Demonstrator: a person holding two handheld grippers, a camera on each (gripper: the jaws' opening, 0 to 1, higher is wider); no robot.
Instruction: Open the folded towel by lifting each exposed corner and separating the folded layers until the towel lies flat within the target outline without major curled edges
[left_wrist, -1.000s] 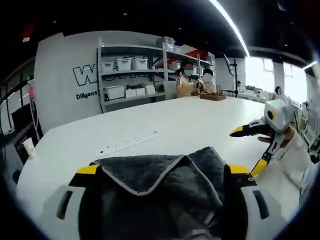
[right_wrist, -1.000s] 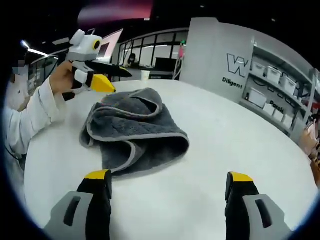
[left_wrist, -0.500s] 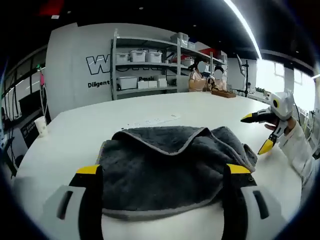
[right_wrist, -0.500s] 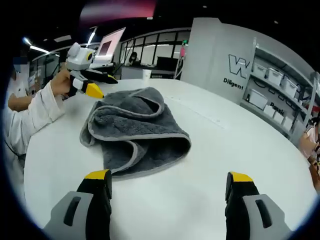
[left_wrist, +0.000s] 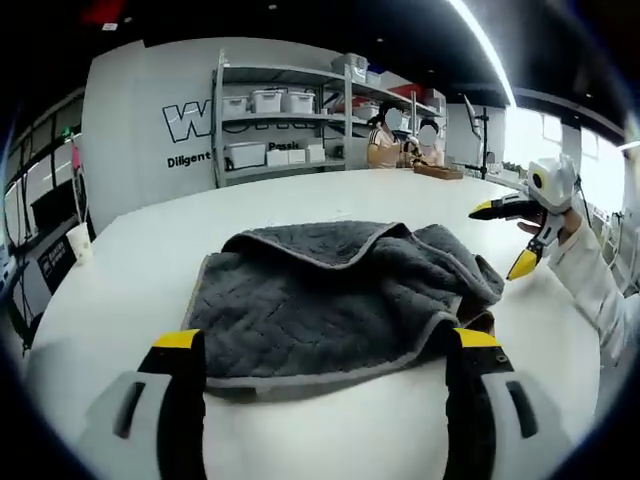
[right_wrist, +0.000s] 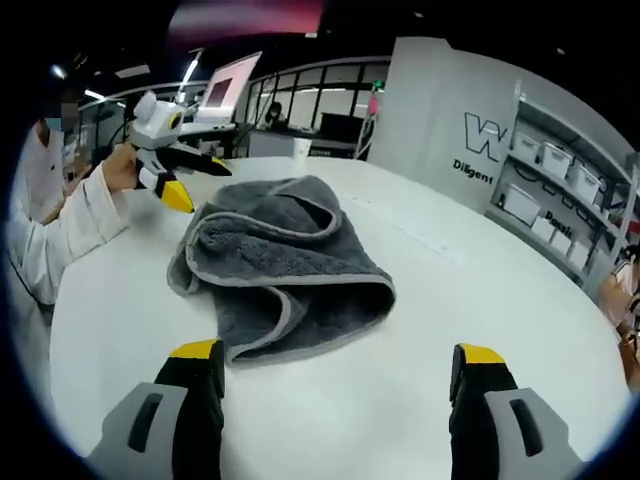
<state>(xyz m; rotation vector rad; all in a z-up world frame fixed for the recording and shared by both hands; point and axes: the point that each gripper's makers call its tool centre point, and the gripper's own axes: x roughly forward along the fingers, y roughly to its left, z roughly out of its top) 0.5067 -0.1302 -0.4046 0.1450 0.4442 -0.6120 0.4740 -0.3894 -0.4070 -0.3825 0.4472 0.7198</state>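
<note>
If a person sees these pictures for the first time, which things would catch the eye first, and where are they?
The eye falls first on the grey towel, lying folded and rumpled on the white table, its pale-edged layers curled over each other. Next come the yellow-tipped grippers: the left gripper hangs open at the towel's far side, held by a hand in a white sleeve, while the right gripper is open beside the towel.

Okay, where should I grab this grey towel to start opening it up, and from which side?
Probably the top flap of the grey towel, at the light-trimmed edge that curls up near the right tongs. That edge loops clear of the white table, so a jaw can slip under it. Come in low from the right tongs' side, then peel toward the left tongs.
</note>
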